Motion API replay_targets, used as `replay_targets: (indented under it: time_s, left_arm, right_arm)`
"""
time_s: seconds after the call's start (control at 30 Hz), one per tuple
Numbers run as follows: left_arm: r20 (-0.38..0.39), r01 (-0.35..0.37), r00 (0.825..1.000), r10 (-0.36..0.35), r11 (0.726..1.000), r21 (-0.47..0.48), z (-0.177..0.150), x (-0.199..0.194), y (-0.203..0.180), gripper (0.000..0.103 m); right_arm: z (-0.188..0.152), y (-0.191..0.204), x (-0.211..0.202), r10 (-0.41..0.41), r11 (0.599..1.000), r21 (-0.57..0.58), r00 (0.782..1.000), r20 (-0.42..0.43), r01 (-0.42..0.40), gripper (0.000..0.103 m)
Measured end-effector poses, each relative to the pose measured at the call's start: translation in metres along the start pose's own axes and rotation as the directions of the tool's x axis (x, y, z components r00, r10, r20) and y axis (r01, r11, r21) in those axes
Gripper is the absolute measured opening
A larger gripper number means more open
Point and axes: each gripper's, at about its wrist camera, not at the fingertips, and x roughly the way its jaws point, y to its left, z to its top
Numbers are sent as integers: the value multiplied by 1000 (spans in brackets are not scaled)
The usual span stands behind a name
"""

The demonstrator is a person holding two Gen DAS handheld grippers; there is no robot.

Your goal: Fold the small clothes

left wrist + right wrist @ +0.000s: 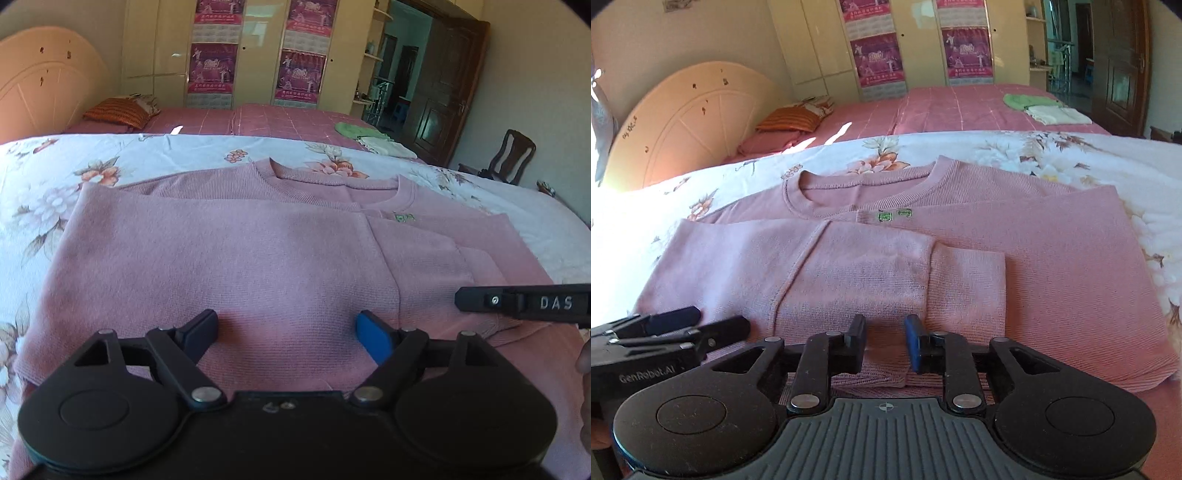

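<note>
The pink sweater (pixel 229 258) lies flat on the floral sheet (pixel 44 192) right ahead of my left gripper (pixel 286 332), collar at the far end, long axis running away from me, both sleeves folded across the body. My left gripper hangs released, jaws wide, angled down over the near hem. My right gripper (pixel 885 341) sits close beside it, jaws part open, nothing pinched. Beyond the sweater, folded clothes (pixel 1045 109) and a pillow (pixel 786 120) lie well clear.

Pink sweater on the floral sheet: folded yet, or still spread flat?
Partly folded. The pink sweater has both sides turned in, a sleeve lying across its front; neckline end still uncovered.
</note>
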Motion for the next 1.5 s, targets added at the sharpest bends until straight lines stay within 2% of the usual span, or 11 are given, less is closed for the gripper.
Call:
replay_targets:
  time_s: [0.1,0.27,0.3,0.37,0.5,0.63,0.8,1.0,1.17,1.33,1.5]
  left_arm:
    - [67,5,998,-2,999,-38,14,-5,9,79]
    - [-26,-19,999,19,1000,-14,43,32,13,91]
    - [-55,-21,998,21,1000,2,42,40,13,91]
    - [-46,-30,998,33,998,61,37,46,10,94]
    - [-38,-27,999,28,999,32,32,31,12,93]
    - [-4,-33,999,33,999,-28,14,-3,16,94]
    - [-12,-71,997,71,997,-13,-9,-12,12,94]
    - [6,-97,995,97,994,54,-18,-12,7,95]
    - [42,-108,993,107,994,25,-16,-35,15,93]
    - [-30,-118,992,119,993,19,-20,-24,27,93]
    - [-16,-119,993,119,992,40,-24,-24,27,94]
  right_arm:
    - [14,-7,-10,-14,1000,10,997,71,13,24]
    - [38,-14,20,-49,998,37,998,27,48,28]
    - [38,-17,25,-48,998,47,999,12,48,38]
    - [35,-22,27,-54,997,54,998,31,52,42]
    - [30,-22,13,-54,998,38,998,38,52,42]
    - [10,-7,-21,16,999,-52,997,80,-11,47]
    - [-16,6,-11,-52,991,-119,998,22,55,47]
    - [-21,5,-8,-66,990,-124,997,34,69,47]
    - [-14,0,-26,-67,994,-88,996,57,72,47]
    - [-18,-8,-15,-98,992,-79,995,2,97,47]
    - [-18,-1,-10,-133,984,-120,991,-9,131,54]
